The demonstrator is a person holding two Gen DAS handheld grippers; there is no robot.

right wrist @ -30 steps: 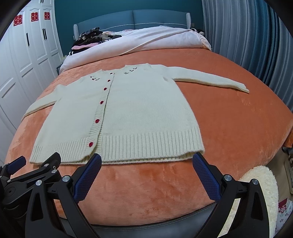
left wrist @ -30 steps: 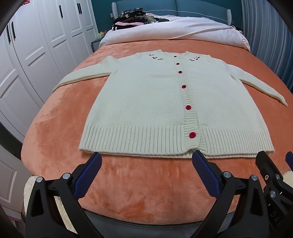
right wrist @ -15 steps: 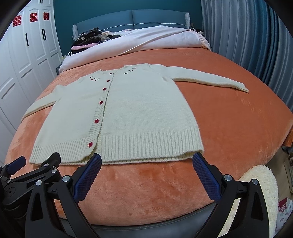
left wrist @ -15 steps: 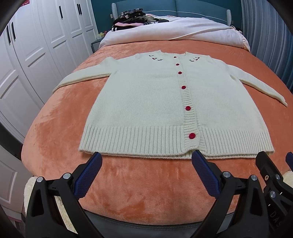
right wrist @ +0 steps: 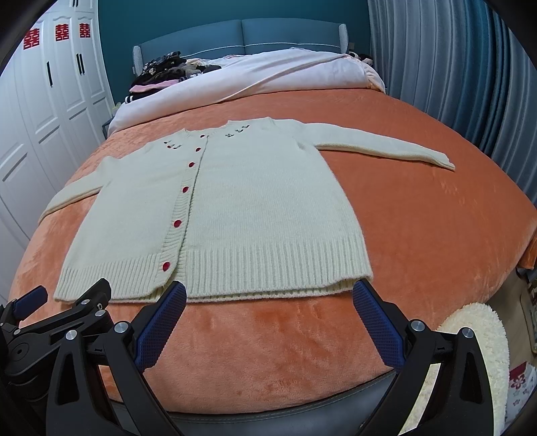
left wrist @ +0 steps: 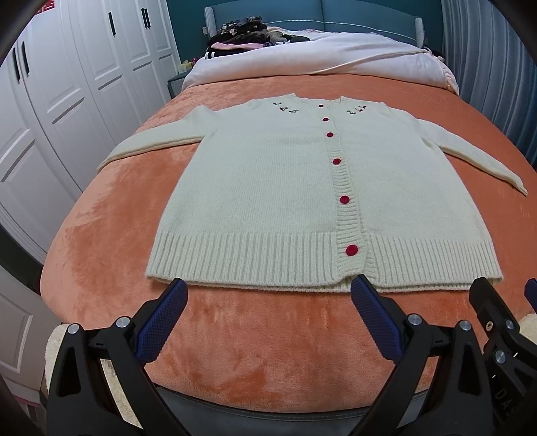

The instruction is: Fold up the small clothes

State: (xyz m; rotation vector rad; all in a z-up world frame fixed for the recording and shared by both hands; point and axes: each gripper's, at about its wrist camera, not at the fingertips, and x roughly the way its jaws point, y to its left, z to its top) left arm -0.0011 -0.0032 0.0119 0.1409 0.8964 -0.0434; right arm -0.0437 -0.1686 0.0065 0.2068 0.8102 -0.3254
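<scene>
Unmoved: cardigan (left wrist: 268, 187), illegible wardrobe emblems (right wrist: 62, 32).

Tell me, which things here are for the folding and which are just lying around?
For the folding:
cream cardigan, spread flat
left gripper, open
right gripper, open

Just lying about:
pile of dark clothes
pink duvet
fluffy rug
</scene>
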